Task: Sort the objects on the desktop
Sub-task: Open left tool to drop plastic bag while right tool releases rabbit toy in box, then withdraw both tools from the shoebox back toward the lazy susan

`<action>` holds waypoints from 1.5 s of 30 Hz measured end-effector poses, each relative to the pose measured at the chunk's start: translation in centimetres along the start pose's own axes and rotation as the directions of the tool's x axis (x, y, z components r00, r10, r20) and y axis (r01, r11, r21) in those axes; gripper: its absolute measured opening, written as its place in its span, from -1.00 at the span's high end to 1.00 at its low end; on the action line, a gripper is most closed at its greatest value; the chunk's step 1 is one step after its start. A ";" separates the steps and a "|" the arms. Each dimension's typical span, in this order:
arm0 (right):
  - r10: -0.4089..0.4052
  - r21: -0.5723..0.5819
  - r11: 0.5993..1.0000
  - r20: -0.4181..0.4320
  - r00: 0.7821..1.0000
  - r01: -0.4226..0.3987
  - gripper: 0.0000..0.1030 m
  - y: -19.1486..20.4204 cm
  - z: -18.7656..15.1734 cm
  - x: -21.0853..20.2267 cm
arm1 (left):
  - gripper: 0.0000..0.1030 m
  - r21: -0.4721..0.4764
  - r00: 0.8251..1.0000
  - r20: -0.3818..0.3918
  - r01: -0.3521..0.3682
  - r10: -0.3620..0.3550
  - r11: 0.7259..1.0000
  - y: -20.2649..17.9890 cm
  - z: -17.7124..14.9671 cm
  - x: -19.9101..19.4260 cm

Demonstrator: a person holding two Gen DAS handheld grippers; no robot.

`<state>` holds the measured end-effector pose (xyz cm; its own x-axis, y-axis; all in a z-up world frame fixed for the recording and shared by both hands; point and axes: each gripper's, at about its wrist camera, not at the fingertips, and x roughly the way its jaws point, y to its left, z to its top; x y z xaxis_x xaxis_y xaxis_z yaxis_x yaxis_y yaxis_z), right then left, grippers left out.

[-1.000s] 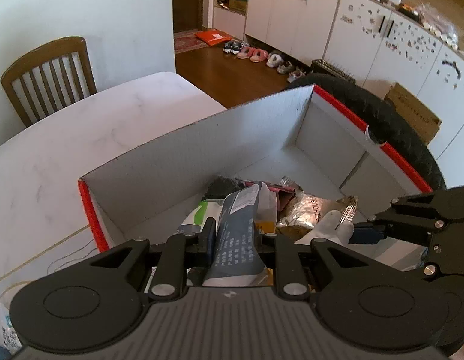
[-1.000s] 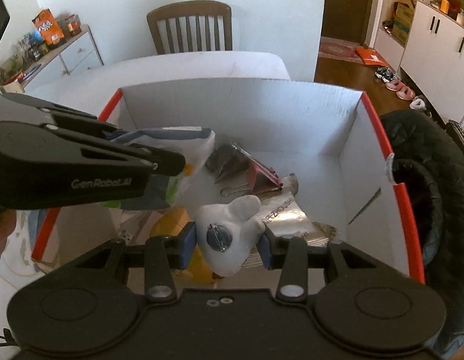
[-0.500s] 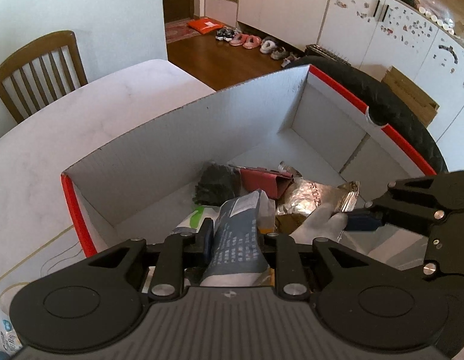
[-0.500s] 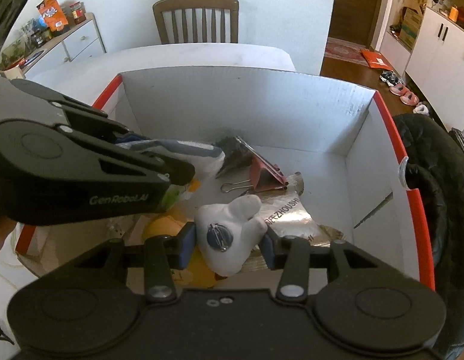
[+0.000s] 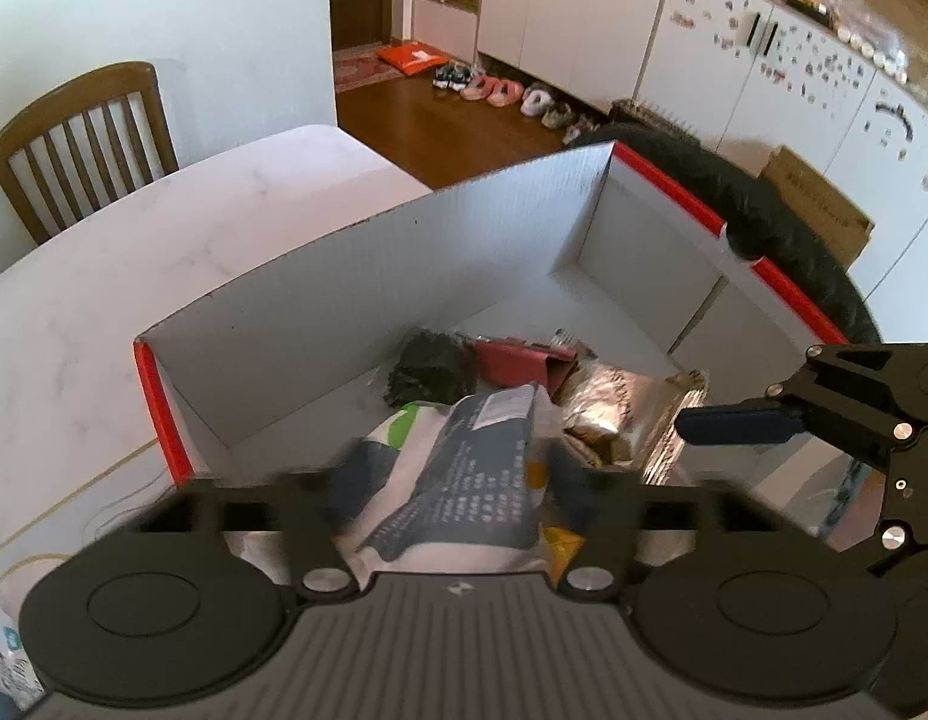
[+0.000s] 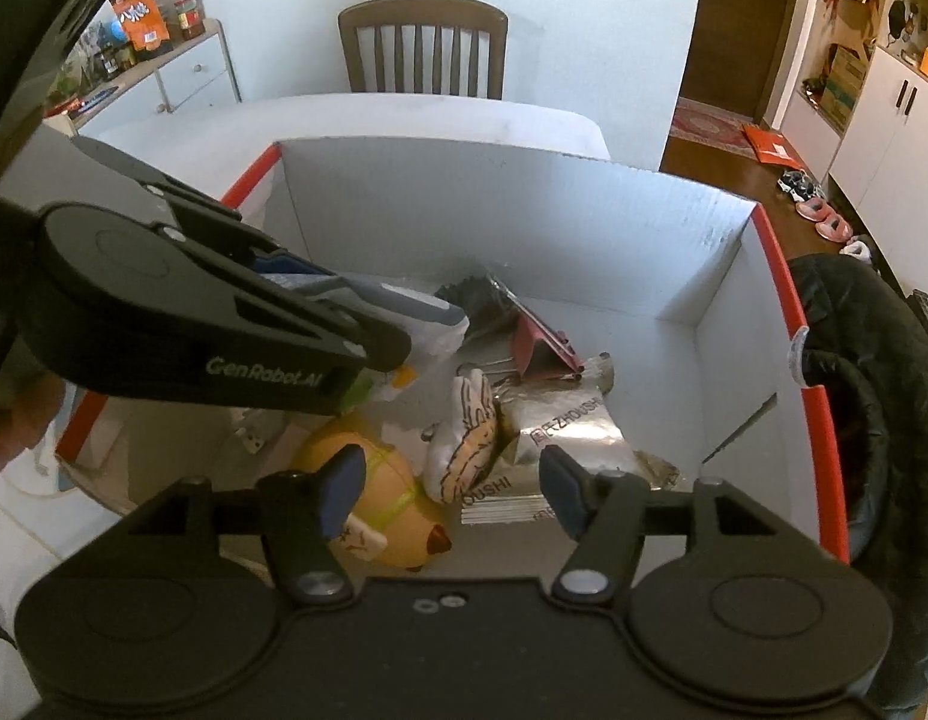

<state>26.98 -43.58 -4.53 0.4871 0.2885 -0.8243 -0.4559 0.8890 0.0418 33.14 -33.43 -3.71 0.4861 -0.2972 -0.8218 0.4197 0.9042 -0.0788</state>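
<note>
corrugated white box (image 6: 523, 210), right tool (image 6: 449, 489) spread apart over soft white toy (image 6: 464, 444), left tool (image 5: 452, 480) blurred, prob. apart w/ crinkly pouch (image 5: 464, 480) between

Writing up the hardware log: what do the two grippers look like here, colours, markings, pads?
Both are matte black plastic. The right gripper has dark blue pads on its fingers, round disc housings on either side, silver screws at the finger pivots. The left gripper has a ribbed grey top panel bearing a small logo; seen from the right wrist, its side reads "GenRobot.AI" in pale lettering. No cables or sleeves visible.
</note>
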 end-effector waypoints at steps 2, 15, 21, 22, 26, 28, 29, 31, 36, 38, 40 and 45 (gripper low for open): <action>0.004 0.002 1.000 0.014 1.000 -0.004 -0.42 -0.2 -0.1 -0.6 | -0.42 0.002 1.000 0.012 0.007 -0.007 1.000 -0.1 0.0 -0.4; 0.038 0.040 0.998 0.071 0.997 -0.041 -0.51 -1.5 -0.2 -3.4 | -0.42 -0.026 0.998 0.066 0.019 -0.018 0.999 -0.2 -0.6 -3.0; 0.057 0.064 0.996 0.085 0.995 -0.063 -0.57 -1.6 -0.2 -4.2 | -0.42 -0.045 0.994 0.103 0.034 -0.029 0.998 0.1 -1.3 -5.2; 0.064 0.073 0.995 0.084 0.994 -0.070 -0.57 -1.7 -0.1 -4.3 | -0.42 -0.049 0.994 0.107 0.038 -0.033 0.998 0.2 -1.4 -5.5; 0.072 0.091 0.993 0.095 0.993 -0.080 -0.59 -1.4 -0.2 -4.9 | -0.42 -0.073 0.990 0.128 0.069 -0.059 0.995 0.7 -2.3 -7.1; 0.082 0.092 0.992 0.100 0.992 -0.091 -0.61 -1.0 -0.1 -5.2 | -0.42 -0.077 0.988 0.139 0.075 -0.064 0.994 1.0 -2.8 -7.9; 0.084 0.090 0.992 0.102 0.991 -0.093 -0.61 -0.7 0.0 -5.4 | -0.42 -0.079 0.987 0.145 0.078 -0.066 0.994 1.2 -3.1 -8.4; 0.089 0.083 0.992 0.108 0.990 -0.098 -0.62 0.1 0.2 -5.6 | -0.42 -0.080 0.986 0.154 0.080 -0.067 0.994 1.7 -3.7 -9.2; 0.100 0.058 0.993 0.108 0.989 -0.107 -0.64 2.5 0.5 -5.5 | -0.42 -0.084 0.984 0.170 0.066 -0.051 0.994 3.7 -5.6 -11.5; 0.108 0.056 0.992 0.107 0.988 -0.114 -0.64 3.5 0.6 -5.3 | -0.42 -0.097 0.983 0.177 0.058 -0.040 0.994 4.8 -6.2 -12.4; 0.110 0.053 0.992 0.110 0.988 -0.116 -0.64 4.6 0.8 -5.2 | -0.42 -0.114 0.982 0.185 0.058 -0.036 0.992 6.0 -6.9 -13.2; 0.106 0.057 0.992 0.103 0.989 -0.112 -0.64 7.0 1.2 -4.7 | -0.48 -0.107 0.982 0.191 0.019 0.002 0.994 8.7 -9.1 -14.6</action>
<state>22.38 -38.25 0.38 0.5101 0.4160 -0.7528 -0.4643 0.8699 0.1661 22.75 -18.42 2.46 0.6245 -0.3485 -0.6989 0.3445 0.9261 -0.1539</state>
